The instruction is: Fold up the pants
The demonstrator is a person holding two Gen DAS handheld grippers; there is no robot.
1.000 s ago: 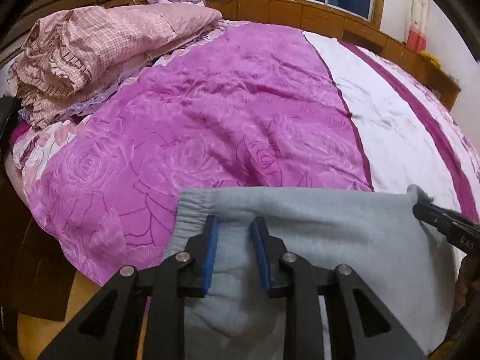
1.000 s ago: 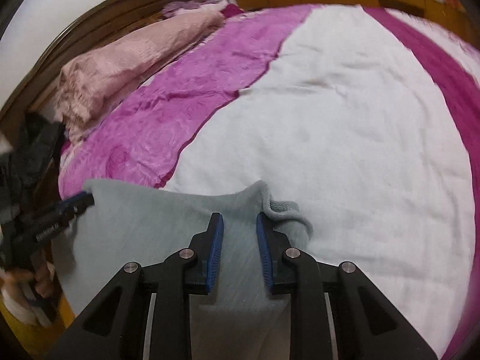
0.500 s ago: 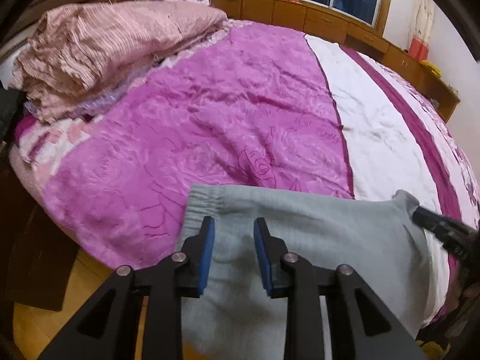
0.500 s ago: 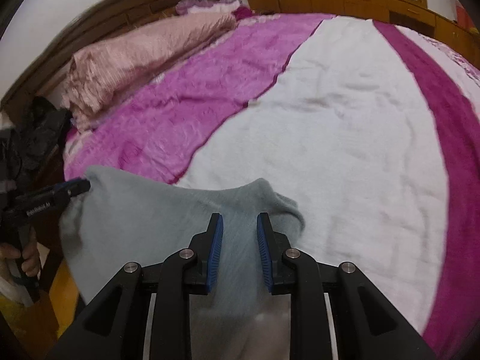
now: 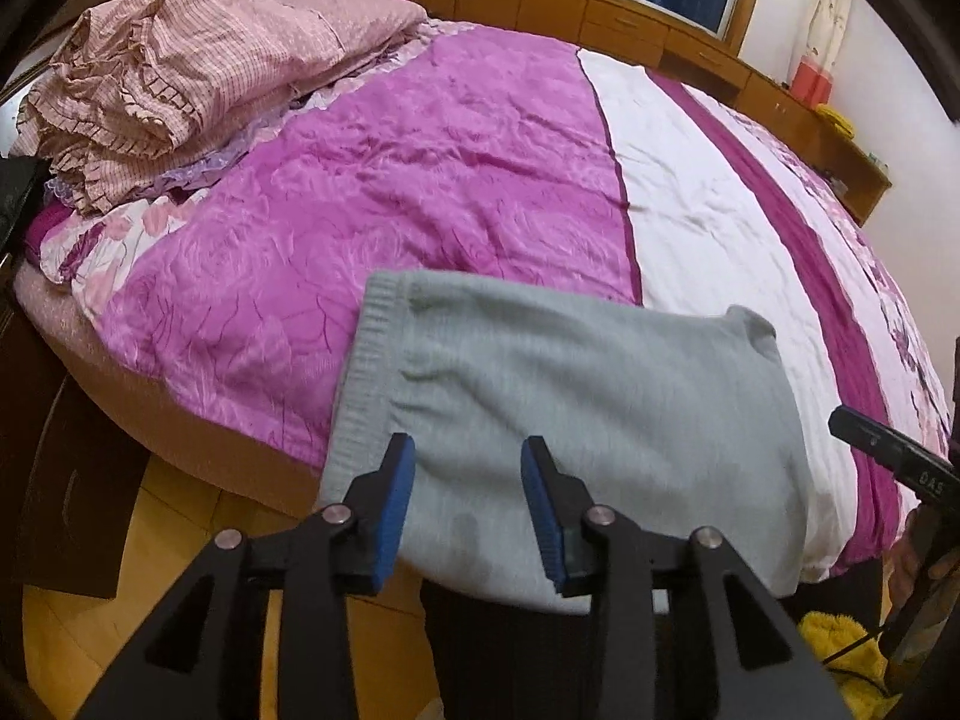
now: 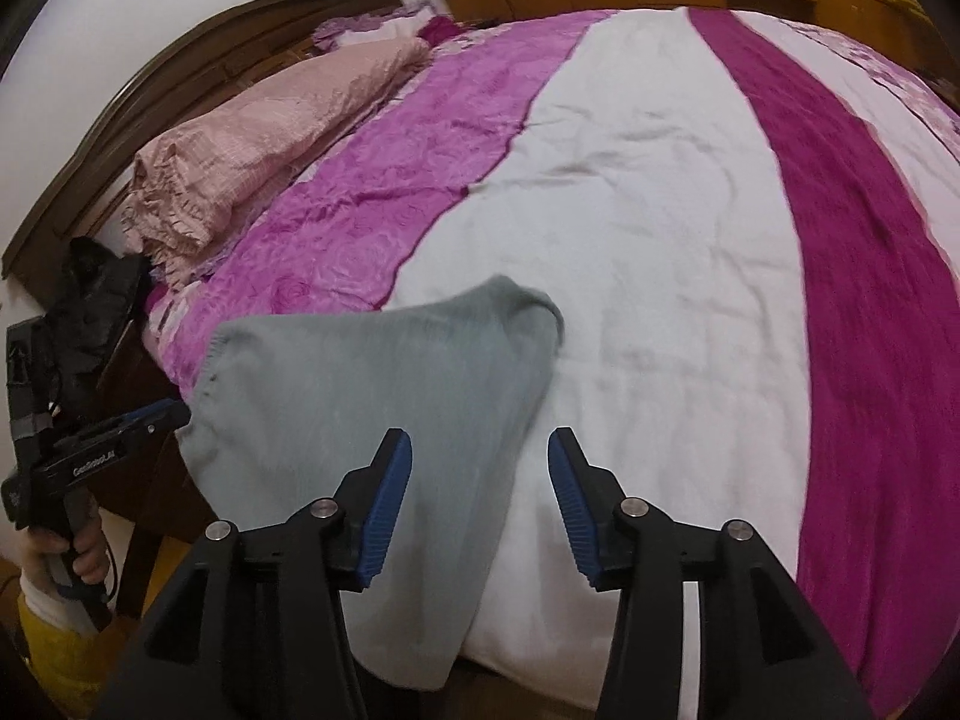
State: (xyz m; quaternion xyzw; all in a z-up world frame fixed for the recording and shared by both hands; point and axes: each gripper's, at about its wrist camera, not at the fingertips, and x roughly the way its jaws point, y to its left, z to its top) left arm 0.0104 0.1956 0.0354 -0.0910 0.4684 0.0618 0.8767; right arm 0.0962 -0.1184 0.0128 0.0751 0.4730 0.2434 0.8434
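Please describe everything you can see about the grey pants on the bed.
The grey pants look like soft knit fleece, with a ribbed band along the left edge. They lie folded into a broad flat shape at the near edge of the bed, partly hanging over it, across the purple and white stripes. Neither open gripper, left or right, holds them.

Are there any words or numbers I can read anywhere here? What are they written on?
"GenRobot.AI", white letters on the side of the left gripper, seen from the right wrist camera.
"OAS", or so it looks, on the right gripper in the left wrist view; partly cut off, unsure.
Gray pants: no label visible.
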